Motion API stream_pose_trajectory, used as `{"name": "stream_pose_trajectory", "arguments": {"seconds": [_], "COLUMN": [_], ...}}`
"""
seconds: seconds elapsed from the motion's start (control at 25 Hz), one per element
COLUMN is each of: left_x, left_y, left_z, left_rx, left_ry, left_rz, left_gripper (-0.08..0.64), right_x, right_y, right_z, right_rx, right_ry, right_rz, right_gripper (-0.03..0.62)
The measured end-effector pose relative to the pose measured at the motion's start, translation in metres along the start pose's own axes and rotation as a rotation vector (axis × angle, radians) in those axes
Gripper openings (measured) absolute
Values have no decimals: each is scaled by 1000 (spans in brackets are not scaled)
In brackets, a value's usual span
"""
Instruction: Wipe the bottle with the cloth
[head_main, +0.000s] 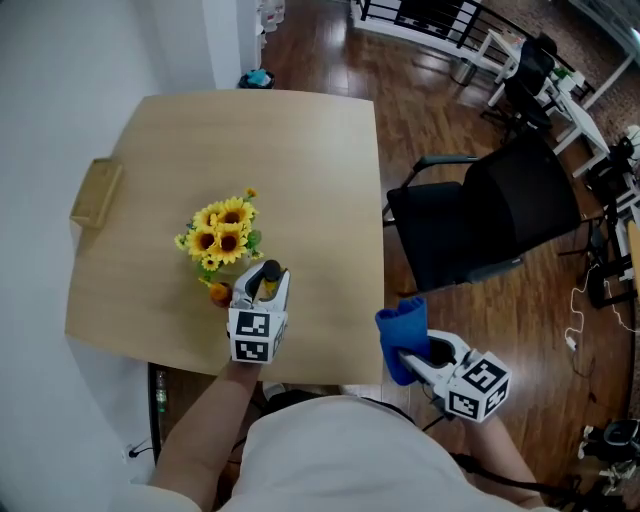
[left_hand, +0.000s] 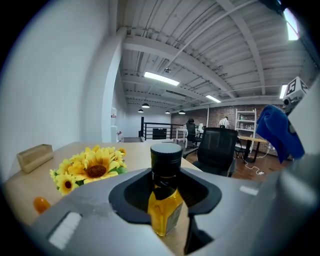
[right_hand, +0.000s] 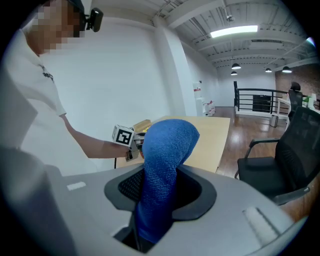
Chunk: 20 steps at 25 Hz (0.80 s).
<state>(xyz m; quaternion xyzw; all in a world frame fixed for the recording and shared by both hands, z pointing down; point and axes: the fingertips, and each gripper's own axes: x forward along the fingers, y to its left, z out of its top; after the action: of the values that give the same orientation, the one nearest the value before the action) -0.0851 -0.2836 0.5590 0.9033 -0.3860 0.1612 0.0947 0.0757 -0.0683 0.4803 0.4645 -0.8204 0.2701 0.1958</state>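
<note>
While the left gripper (head_main: 265, 285) squeezes the small glass bottle of yellow liquid with a black cap (left_hand: 165, 195), low in the middle of the head view by the near edge of the light wooden table (head_main: 300, 170), the right gripper (head_main: 408, 352) pinches the fuzzy blue cloth (right_hand: 162, 165) at the lower right, well apart. Wiping looks ready to start. Next, cloth and bottle must meet, then rub gently. The bottle's label is too blurry to read.
</note>
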Motion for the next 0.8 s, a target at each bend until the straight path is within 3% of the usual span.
{"name": "stream_pose_trajectory", "arguments": {"seconds": [0.24, 0.44, 0.64, 0.8], "left_x": [1, -13, -58, -113], "left_y": [-3, -2, -21, -60], "left_z": [-3, 3, 10, 5], "left_rx": [39, 64, 60, 50], "left_ry": [14, 29, 24, 59], "left_rz": [45, 118, 183, 198], "left_gripper": [171, 272, 276, 263], "right_x": [-7, -11, -15, -20], "right_y": [-3, -10, -24, -25], "right_z": [4, 7, 4, 0], "right_rx": [-25, -49, -111, -166], "right_ry": [-12, -27, -33, -40], "right_rz": [25, 78, 146, 252], "right_gripper": [144, 144, 144, 145]}}
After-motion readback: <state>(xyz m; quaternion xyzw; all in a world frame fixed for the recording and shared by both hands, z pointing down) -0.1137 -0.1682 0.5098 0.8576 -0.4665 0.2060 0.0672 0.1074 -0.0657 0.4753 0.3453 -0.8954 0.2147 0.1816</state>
